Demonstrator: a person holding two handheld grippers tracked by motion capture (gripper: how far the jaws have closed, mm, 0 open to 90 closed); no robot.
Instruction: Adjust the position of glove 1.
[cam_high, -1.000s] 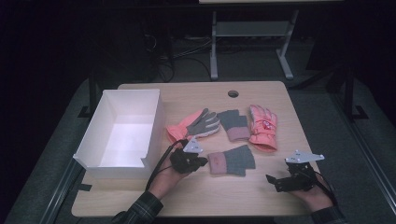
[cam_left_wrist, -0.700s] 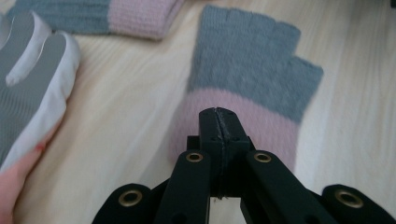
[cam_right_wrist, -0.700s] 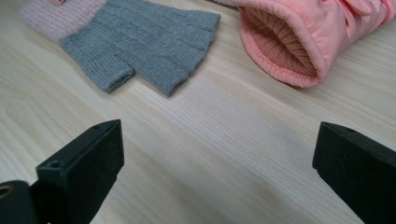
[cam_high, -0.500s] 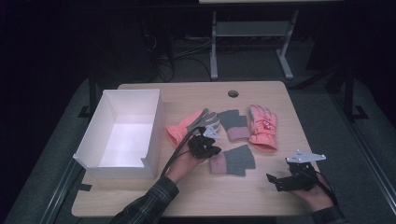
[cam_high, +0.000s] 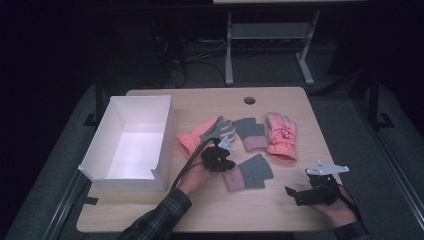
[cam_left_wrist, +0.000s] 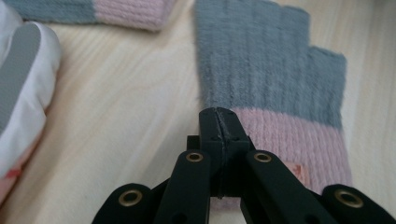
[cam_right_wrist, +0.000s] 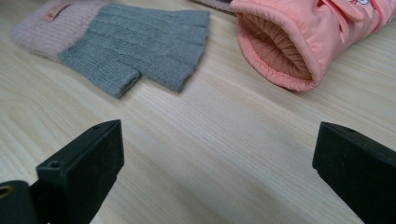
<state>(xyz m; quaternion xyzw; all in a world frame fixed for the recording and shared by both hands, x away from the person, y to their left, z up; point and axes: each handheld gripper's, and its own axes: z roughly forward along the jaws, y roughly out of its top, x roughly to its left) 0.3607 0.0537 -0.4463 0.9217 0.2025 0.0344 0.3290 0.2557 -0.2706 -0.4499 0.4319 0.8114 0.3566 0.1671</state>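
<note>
The left claw (cam_left_wrist: 218, 116) has its 2 black jaws pressed fully together, with nothing visibly caught between them; the tips sit just at the pink cuff edge of the near fingerless glove (cam_left_wrist: 275, 79), and whether they touch the knit cannot be told. In the high view the left claw (cam_high: 218, 159) lies at the desk's middle, just left of that grey glove with the pink cuff (cam_high: 248, 172), which lies flat with its cuff toward the claw. Immediately above the claw is a coral glove with a grey and white palm (cam_high: 205, 134), lying flat on a slant; part of its white and grey surface appears at the left edge of the left gripper view. To the right of it lies a second grey fingerless glove (cam_high: 251, 133), pink cuff toward the person, and touching its right side a coral padded glove (cam_high: 281, 136). A white box (cam_high: 165, 131), open at the top, stands on the left part of the desk (cam_high: 280, 210), near the coral glove. The right claw (cam_high: 291, 193) rests at the near right of the desk, well apart from the gloves, with its jaws spread wide and nothing between them; the right gripper view shows bare wood in the gap.
</note>
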